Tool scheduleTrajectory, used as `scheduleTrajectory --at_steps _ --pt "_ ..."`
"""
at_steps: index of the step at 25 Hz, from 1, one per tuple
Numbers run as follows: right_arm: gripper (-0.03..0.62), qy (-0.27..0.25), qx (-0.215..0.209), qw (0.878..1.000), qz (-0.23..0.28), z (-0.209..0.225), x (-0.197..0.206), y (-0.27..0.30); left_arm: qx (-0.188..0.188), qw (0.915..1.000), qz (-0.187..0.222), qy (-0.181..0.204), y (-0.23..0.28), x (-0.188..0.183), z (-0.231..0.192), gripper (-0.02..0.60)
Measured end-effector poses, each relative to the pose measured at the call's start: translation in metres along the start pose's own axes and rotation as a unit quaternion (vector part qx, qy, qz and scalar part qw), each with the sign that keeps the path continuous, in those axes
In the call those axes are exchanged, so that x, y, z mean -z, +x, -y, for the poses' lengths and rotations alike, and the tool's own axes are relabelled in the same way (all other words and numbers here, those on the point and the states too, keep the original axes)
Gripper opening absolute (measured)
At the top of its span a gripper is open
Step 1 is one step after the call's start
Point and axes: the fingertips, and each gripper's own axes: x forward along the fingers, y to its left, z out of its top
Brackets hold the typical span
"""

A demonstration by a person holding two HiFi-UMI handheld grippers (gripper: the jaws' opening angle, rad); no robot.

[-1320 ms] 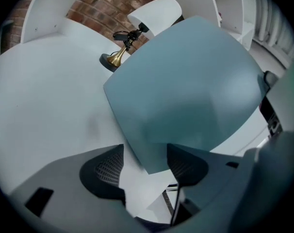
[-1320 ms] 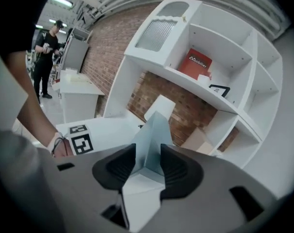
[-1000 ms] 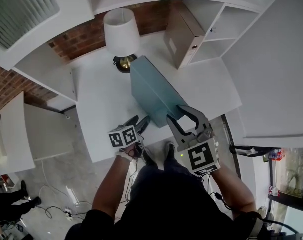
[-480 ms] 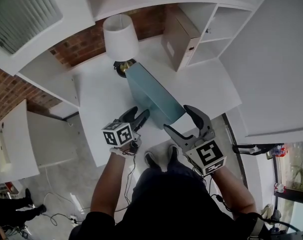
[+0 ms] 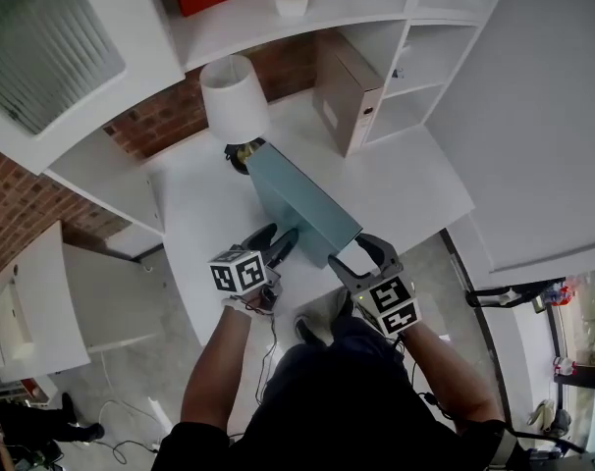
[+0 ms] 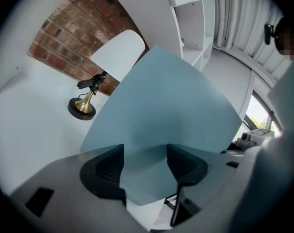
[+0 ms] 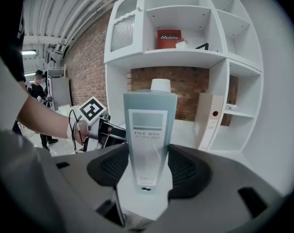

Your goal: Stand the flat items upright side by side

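A teal file box (image 5: 302,204) stands upright on the white table (image 5: 405,189), its long side running from the lamp toward the near edge. My right gripper (image 5: 356,255) is at its near end. The labelled spine (image 7: 149,125) fills the gap of the right gripper (image 7: 148,154), whose jaws have just been closing and whose pads lie against both sides of the spine. My left gripper (image 5: 278,235) is at the box's left side near the base. In the left gripper view the broad teal face (image 6: 166,106) lies beyond the open left gripper (image 6: 144,154), untouched by the pads.
A lamp with a white shade (image 5: 234,96) and brass base (image 6: 82,108) stands behind the box. A beige file box (image 5: 342,91) stands upright against the shelf unit (image 7: 234,96). A red box (image 7: 169,39) sits on the upper shelf. The table's front edge is just under both grippers.
My right gripper has come down from the box's upper near corner to lower on its spine, opening wide on the way and closing in again. The left gripper rose slightly.
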Motion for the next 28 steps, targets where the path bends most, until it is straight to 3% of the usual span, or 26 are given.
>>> scheduleTrajectory --at_steps 12,28 --pt "0.25 0.007 0.042 0.999 0.0 0.045 -0.009 0.018 0.004 0.9999 -0.012 0.007 0.05 -0.029 -0.006 0.261" --pt "0.25 0.021 0.088 0.996 0.003 0.151 -0.032 0.066 0.0 0.9999 -0.012 -0.009 0.159 -0.094 -0.021 0.249"
